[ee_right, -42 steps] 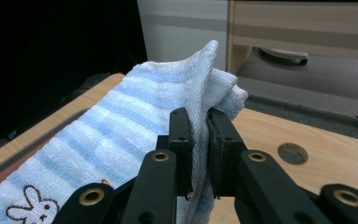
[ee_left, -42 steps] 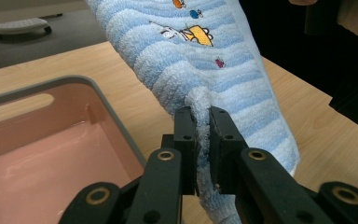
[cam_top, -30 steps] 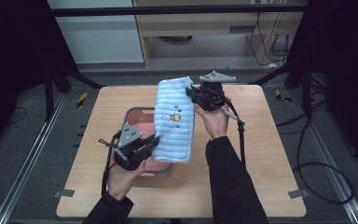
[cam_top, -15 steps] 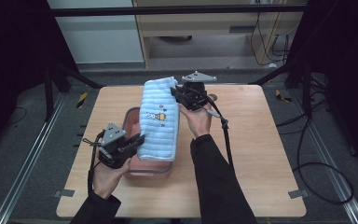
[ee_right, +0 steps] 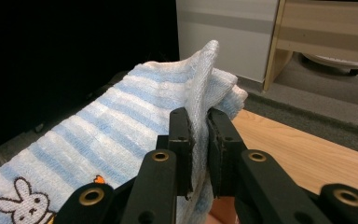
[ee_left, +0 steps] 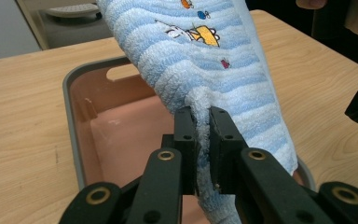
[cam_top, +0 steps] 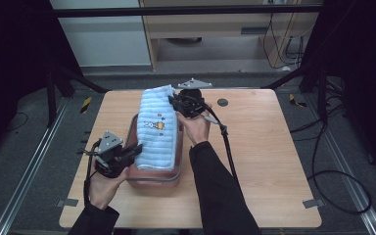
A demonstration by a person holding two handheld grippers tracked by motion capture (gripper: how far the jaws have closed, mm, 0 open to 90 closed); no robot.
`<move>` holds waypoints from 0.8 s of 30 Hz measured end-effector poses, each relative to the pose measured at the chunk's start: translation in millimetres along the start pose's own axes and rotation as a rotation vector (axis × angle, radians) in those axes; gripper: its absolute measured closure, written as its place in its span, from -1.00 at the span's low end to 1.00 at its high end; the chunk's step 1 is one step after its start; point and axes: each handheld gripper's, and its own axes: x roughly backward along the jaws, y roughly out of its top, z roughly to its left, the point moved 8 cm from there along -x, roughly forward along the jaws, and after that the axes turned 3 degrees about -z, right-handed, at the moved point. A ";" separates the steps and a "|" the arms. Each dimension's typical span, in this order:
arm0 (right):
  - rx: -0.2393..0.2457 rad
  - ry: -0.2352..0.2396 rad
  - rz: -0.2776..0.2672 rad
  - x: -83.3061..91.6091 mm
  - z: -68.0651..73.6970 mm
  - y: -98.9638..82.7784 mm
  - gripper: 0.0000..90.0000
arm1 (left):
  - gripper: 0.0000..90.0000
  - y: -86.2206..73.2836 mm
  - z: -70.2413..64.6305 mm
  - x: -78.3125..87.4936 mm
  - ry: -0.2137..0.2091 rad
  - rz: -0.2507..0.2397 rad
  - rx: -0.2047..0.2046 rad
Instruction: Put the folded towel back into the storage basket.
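Observation:
A blue-and-white striped towel (cam_top: 157, 127) with a small cartoon print hangs stretched over a pink basin (cam_top: 152, 177) with a grey rim. My left gripper (cam_top: 136, 151) is shut on the towel's near lower edge, at the basin's left side. In the left gripper view the towel (ee_left: 205, 60) is pinched between the jaws of the left gripper (ee_left: 202, 114), above the basin (ee_left: 121, 135). My right gripper (cam_top: 175, 102) is shut on the towel's far upper edge. The right gripper view shows the right gripper (ee_right: 198, 116) with that towel (ee_right: 121, 116) edge between its jaws.
The basin sits left of centre on a wooden table (cam_top: 274, 147). A small dark round spot (cam_top: 222, 102) lies on the table behind the right gripper. A cable (cam_top: 230, 152) trails from the right gripper across the table. A wooden cabinet (cam_top: 215, 29) stands beyond the far edge.
Both grippers have carried the towel leftward, so that it now hangs over the basin. The left gripper has moved down toward the basin's left side.

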 end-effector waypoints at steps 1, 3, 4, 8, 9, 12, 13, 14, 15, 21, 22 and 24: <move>-0.002 0.002 0.006 -2.6 1.0 -2.2 0.81 | 0.84 -2.1 1.9 -0.9 0.002 0.009 -0.004; 0.002 0.000 0.012 -6.2 1.4 -6.3 0.81 | 0.84 -7.3 4.6 -4.1 0.005 0.022 0.000; 0.000 0.001 0.018 -8.1 1.5 -9.3 0.81 | 0.84 -9.5 5.6 -5.9 0.005 0.026 0.007; -0.003 -0.006 0.038 -13.3 -0.9 -19.6 0.81 | 0.84 -18.3 9.1 -12.5 0.005 0.060 0.015; -0.002 -0.006 0.041 -14.0 -1.5 -21.3 0.81 | 0.84 -19.8 9.6 -14.0 0.005 0.066 0.017; -0.007 -0.012 0.054 -17.2 -5.0 -30.4 0.81 | 0.84 -23.5 9.6 -18.2 0.006 0.086 0.010; -0.007 -0.012 0.054 -17.2 -5.0 -30.4 0.81 | 0.84 -24.4 9.4 -19.3 0.004 0.087 0.010; -0.003 -0.013 0.059 -17.9 -5.6 -32.5 0.81 | 0.84 -25.9 8.9 -20.4 0.004 0.091 0.013; 0.000 -0.013 0.060 -18.8 -6.2 -34.6 0.80 | 0.84 -27.0 8.5 -21.1 0.004 0.094 0.011; 0.012 -0.021 0.078 -21.1 -8.5 -44.7 0.80 | 0.84 -35.2 5.8 -28.9 0.006 0.117 -0.006; 0.005 -0.021 0.081 -21.3 -8.6 -46.5 0.80 | 0.84 -36.8 5.4 -30.3 0.009 0.123 -0.013; 0.008 -0.024 0.090 -22.5 -10.0 -50.4 0.80 | 0.84 -40.2 4.5 -33.0 0.009 0.136 -0.019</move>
